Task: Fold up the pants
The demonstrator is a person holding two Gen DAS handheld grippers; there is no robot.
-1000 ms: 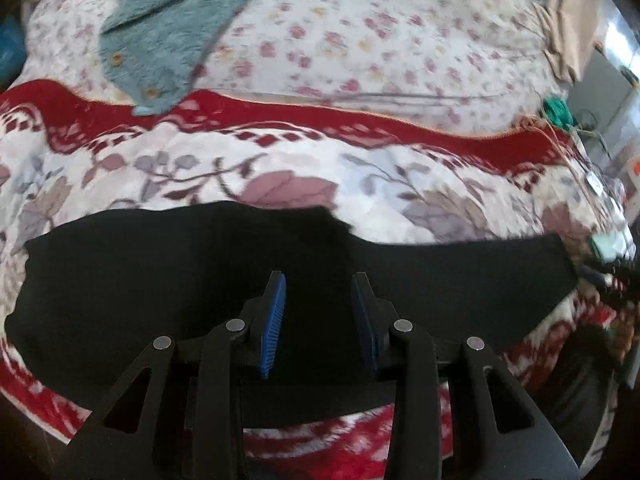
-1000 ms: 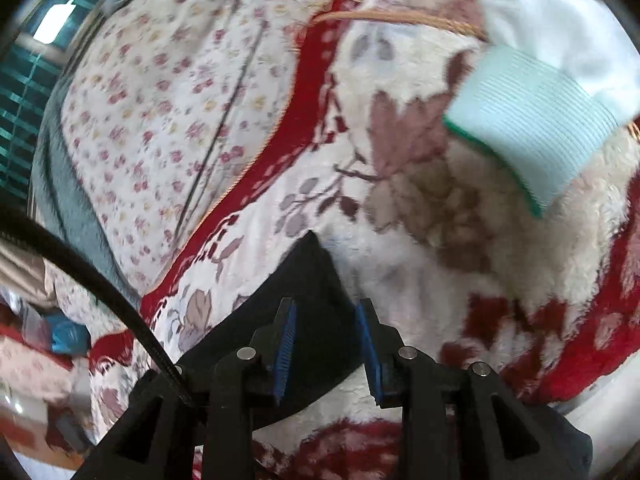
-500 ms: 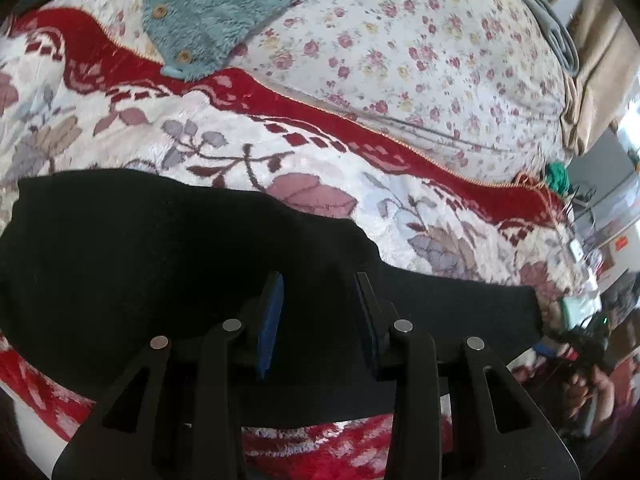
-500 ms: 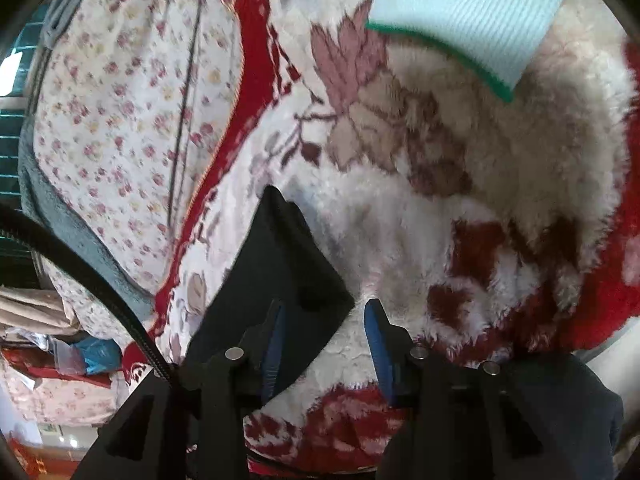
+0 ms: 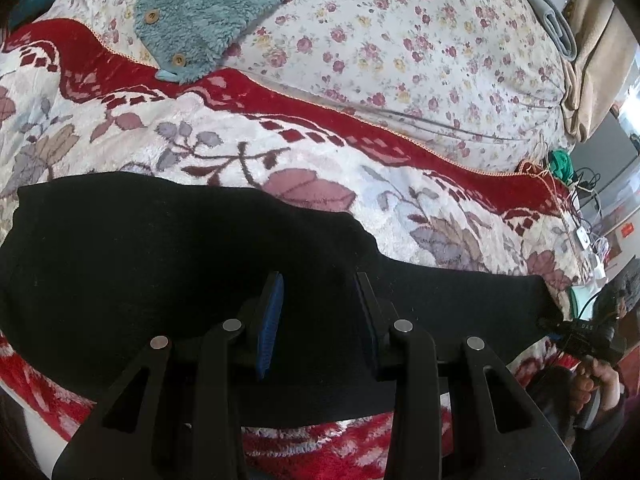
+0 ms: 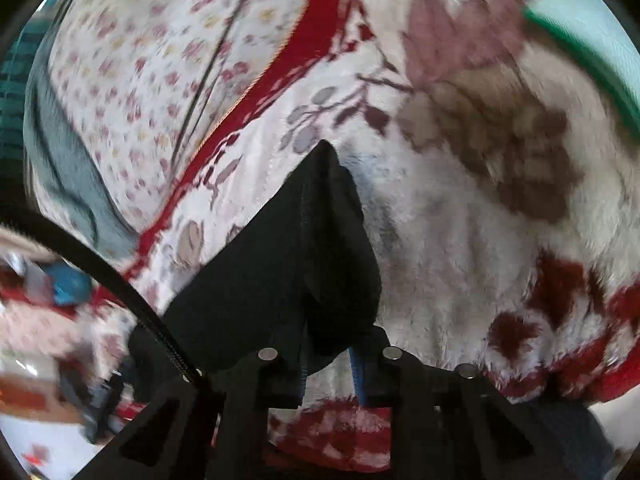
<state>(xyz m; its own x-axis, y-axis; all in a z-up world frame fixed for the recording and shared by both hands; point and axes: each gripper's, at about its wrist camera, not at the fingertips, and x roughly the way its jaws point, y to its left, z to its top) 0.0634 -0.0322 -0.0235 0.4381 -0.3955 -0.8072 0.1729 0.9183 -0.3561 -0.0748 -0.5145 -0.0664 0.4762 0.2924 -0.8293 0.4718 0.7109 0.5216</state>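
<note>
Black pants [image 5: 168, 264] lie spread across a red and white flowered blanket [image 5: 248, 140], with one leg running off to the right. My left gripper [image 5: 320, 280] hovers over the middle of the pants, jaws apart, nothing pinched between its blue pads. The leg's end [image 6: 320, 240] rises in a peaked bunch in the blurred right wrist view. My right gripper [image 6: 330, 332] is closing its jaws on it, and black fabric fills the gap between the pads and hides the tips. In the left wrist view, a hand [image 5: 600, 376] holds that gripper at the leg's end.
A teal fleece garment [image 5: 208, 12] lies at the back on a small-flowered sheet [image 5: 400, 40]. A mint green cloth [image 6: 592, 40] is beyond the leg end. Cables and chargers [image 5: 584, 236] crowd the bed's right edge. A black cable [image 6: 100, 264] crosses the right view.
My right gripper slid forward onto the leg end and its jaws narrowed around the fabric, which now bunches up. The left gripper rolled a little and kept its opening.
</note>
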